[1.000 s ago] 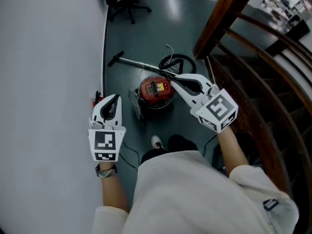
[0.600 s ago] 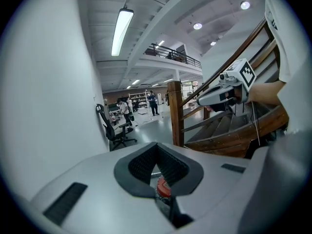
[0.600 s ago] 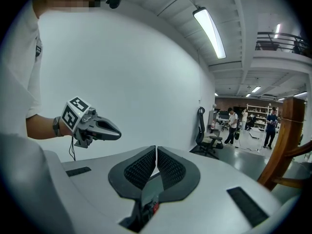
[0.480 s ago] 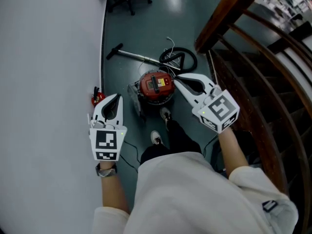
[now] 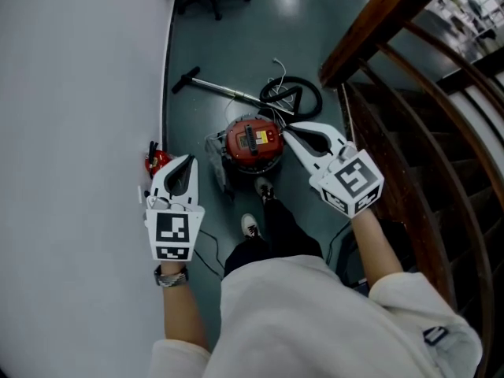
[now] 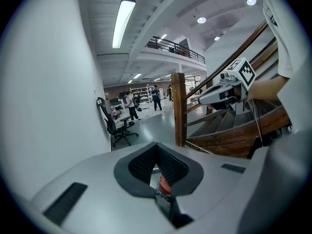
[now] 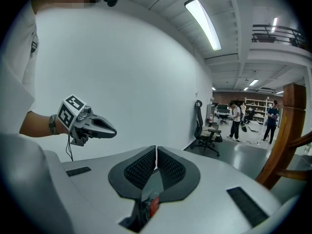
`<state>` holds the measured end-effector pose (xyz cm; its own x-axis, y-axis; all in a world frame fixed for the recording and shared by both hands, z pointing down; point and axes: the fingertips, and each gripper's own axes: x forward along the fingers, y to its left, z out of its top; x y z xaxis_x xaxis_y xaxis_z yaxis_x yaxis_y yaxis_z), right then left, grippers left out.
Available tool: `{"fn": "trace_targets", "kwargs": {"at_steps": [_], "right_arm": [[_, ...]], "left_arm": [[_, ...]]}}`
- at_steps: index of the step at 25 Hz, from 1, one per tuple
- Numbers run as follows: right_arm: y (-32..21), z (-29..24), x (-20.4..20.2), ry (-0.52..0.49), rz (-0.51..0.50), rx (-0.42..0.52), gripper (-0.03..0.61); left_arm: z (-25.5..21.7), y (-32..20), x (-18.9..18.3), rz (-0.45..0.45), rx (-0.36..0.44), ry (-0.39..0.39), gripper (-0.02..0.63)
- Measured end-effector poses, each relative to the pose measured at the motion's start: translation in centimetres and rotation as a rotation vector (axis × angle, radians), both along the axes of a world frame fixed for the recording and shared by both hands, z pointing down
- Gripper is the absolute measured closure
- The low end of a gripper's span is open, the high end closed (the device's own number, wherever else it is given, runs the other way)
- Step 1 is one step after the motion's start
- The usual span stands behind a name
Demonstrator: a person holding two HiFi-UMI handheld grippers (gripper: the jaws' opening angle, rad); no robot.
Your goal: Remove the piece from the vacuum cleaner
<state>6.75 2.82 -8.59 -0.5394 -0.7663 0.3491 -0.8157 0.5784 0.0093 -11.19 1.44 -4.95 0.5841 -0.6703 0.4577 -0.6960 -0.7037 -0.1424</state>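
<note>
Red and round, the vacuum cleaner (image 5: 252,142) stands on the dark floor (image 5: 236,46), just beyond the tips of the two tongs. In the head view the left tongs (image 5: 188,158) hang to its left with a gap of floor between. The right tongs (image 5: 286,127) show at its right edge, pointing toward it. Both tongs are closed, jaws together with nothing gripped. Each gripper view shows a sliver of red below the joined jaws. The canister sits upright, its top panel facing up. On its far side the metal tube (image 5: 224,91) lies flat on the floor. Its long axis runs from a crosspiece at far left to the black hose (image 5: 293,98) coiled at right, beside the wooden staircase (image 5: 409,132).
</note>
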Motion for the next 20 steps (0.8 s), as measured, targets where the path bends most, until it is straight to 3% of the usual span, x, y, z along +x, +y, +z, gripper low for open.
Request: {"fn": "trace_targets", "kwargs": {"at_steps": [7,20], "right_arm": [[-2.1,4.6,0.8,-0.002,-0.014,-0.060,0.549],[-5.6,12.3,2.2,-0.050,0.016,-0.134,0.549]], "left_arm": [[4.2,-2.8,0.7,-0.023,-0.038,-0.033,0.614],[11.6,-4.8,1.2,-0.136,-0.098,0.038,0.613]]}}
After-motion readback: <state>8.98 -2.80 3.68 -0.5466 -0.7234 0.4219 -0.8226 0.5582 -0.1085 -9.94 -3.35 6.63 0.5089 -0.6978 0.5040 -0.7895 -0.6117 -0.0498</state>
